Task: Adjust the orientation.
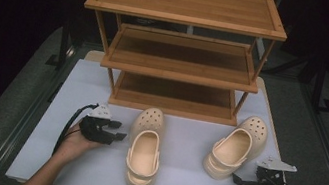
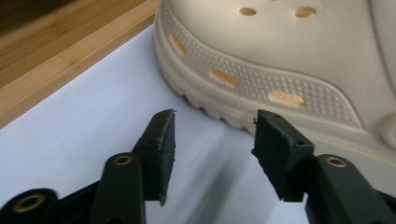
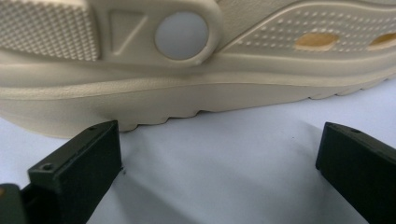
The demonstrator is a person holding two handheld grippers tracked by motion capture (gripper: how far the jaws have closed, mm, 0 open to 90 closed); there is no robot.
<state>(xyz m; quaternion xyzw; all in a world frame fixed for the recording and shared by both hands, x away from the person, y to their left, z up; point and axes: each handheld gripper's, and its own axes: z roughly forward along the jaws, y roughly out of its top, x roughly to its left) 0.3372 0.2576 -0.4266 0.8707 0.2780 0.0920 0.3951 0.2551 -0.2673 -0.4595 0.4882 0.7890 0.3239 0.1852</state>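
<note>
On the white worktop [image 1: 184,141] lay two cream foam clogs with perforated toes, set in front of a three-tier wooden shoe rack [image 1: 182,50] that stood at the worktop's far side. The left clog [image 1: 144,147] lay near the middle, toe towards the rack and heel strap towards the person. The right clog [image 1: 235,147] lay well apart from it on the right, turned at an angle with its toe near the rack's right foot.

The left hand-held gripper [image 1: 118,131] sat just beside the left clog's toe end, pointing at its side. In the left gripper view its jaws stood spread with nothing but bare worktop between them, and the clog's ribbed sole edge [image 2: 280,93] lay just beyond the fingertips [image 2: 163,140], apart from them.

The right hand-held gripper [image 1: 238,182] rested near the right clog's heel, low on the worktop. In the right gripper view its jaws were spread wide and held nothing; the clog's side, with the round strap rivet [image 3: 181,35], lay just ahead of them without touching.
</note>
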